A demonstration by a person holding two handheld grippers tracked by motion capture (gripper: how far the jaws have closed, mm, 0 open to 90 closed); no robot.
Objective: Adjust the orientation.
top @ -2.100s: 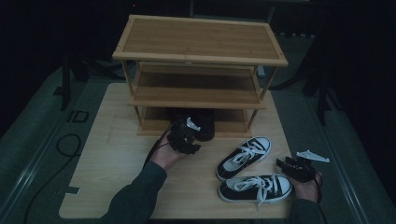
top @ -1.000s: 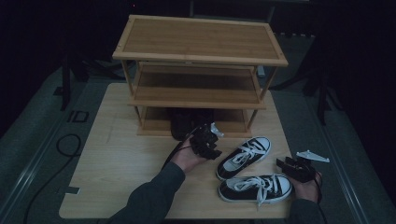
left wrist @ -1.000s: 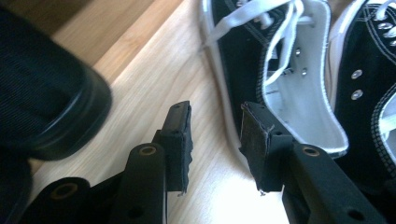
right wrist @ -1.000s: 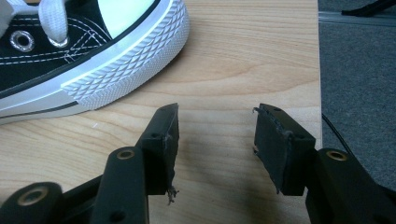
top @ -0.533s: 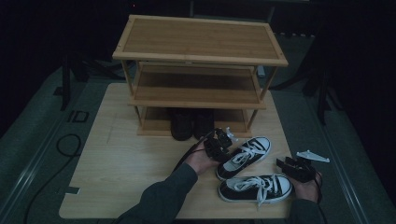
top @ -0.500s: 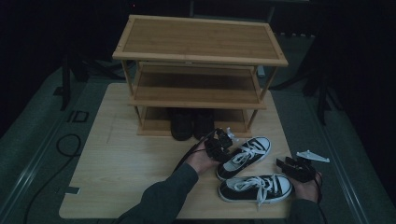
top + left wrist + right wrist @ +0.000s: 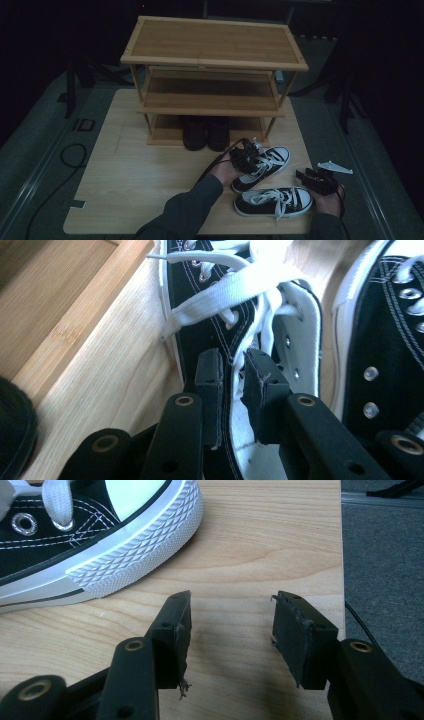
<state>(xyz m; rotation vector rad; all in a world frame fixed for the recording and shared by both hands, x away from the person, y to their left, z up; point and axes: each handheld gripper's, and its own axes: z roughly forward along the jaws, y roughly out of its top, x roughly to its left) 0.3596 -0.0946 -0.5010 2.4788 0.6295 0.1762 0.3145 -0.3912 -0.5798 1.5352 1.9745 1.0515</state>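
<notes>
Two black-and-white sneakers lie on the wooden table in front of a shoe rack. My left gripper is at the heel end of the farther sneaker. In the left gripper view its jaws have just been closing and now pinch that sneaker's side wall at the collar, one pad outside, one inside. The nearer sneaker lies alongside. My right gripper rests by that sneaker's toe, open over bare wood with nothing between its fingers.
The three-shelf wooden rack stands at the back of the table, with a pair of dark shoes on its bottom shelf. The table's right edge runs close to my right gripper. A black cable loops on the floor at left.
My left gripper has moved right from the dark shoes under the rack to the farther sneaker and closed on its side wall. The right gripper has stayed put.
</notes>
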